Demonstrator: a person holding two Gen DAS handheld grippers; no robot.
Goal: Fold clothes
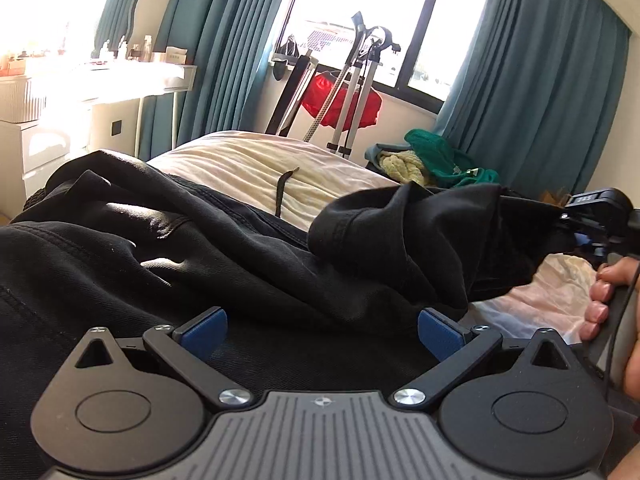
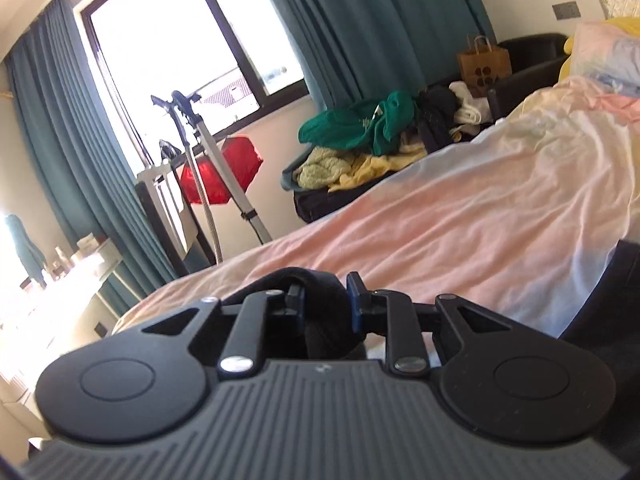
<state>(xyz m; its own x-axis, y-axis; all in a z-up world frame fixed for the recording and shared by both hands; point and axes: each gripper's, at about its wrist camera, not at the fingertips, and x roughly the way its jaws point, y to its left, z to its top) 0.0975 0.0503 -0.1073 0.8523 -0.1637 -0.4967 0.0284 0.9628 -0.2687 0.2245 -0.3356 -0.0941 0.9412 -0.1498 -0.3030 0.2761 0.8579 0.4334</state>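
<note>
A black garment [image 1: 168,240] lies spread over the bed [image 1: 240,160]. My left gripper [image 1: 320,330] is open, its blue pads [image 1: 204,330] low over the black cloth, holding nothing. My right gripper [image 2: 325,300] is shut on a bunched fold of the black garment [image 2: 320,320]. In the left wrist view the right gripper [image 1: 576,220] shows at the right edge, holding a lifted end of the garment [image 1: 420,232] above the bed. A thin black drawstring [image 1: 282,190] trails onto the sheet.
The bed has a pale pink and cream sheet [image 2: 460,220]. A pile of green and yellow clothes [image 2: 360,140] sits beyond the bed. A steamer stand [image 1: 352,92] with a red item stands by the window with teal curtains. A white dresser [image 1: 92,80] is at left.
</note>
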